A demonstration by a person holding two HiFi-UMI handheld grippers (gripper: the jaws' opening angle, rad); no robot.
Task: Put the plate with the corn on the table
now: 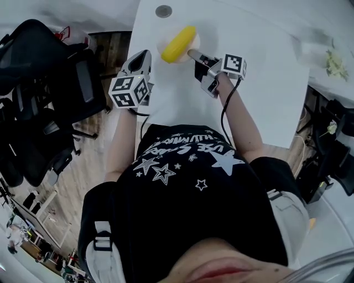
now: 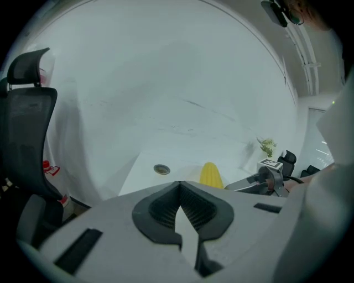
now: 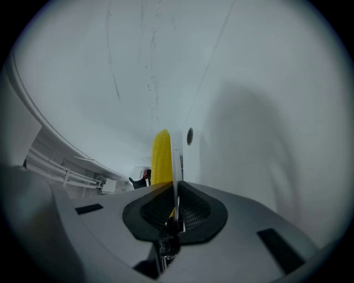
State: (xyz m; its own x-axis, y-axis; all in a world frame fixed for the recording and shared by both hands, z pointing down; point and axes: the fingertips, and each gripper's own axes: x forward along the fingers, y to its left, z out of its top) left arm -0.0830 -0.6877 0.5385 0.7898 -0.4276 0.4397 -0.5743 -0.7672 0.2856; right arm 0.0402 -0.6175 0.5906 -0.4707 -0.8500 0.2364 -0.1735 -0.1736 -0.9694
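**A:** Where is the plate, and what are your tongs doing?

**B:** Your right tongs (image 1: 193, 54) are clamped on the near rim of the pale round plate (image 1: 161, 44); in the right gripper view the thin rim (image 3: 175, 160) runs edge-on between the ribbed pads, which press on it from both sides; the yellow cob of corn (image 1: 178, 45) lies across the plate, just beyond the tips.

**A:** And where is it relative to the counter?

**B:** It is over the white counter (image 1: 249, 83), near its far left corner; the round metal grommet (image 1: 163, 11) is just beyond it; whether the plate's underside touches the surface, you cannot tell from these views.

**A:** What about your other hand?

**B:** Your left tongs (image 1: 142, 55) hang at the counter's left edge, just beside the plate but apart from it; their tips meet with nothing between them; from their own view you see the corn (image 2: 211, 174) and the right tongs (image 2: 265, 179) ahead to the right.

**A:** What else is around you?

**B:** A black mesh office chair (image 1: 50, 83) is on your left, off the counter; a small green plant (image 1: 334, 63) is far to the right.
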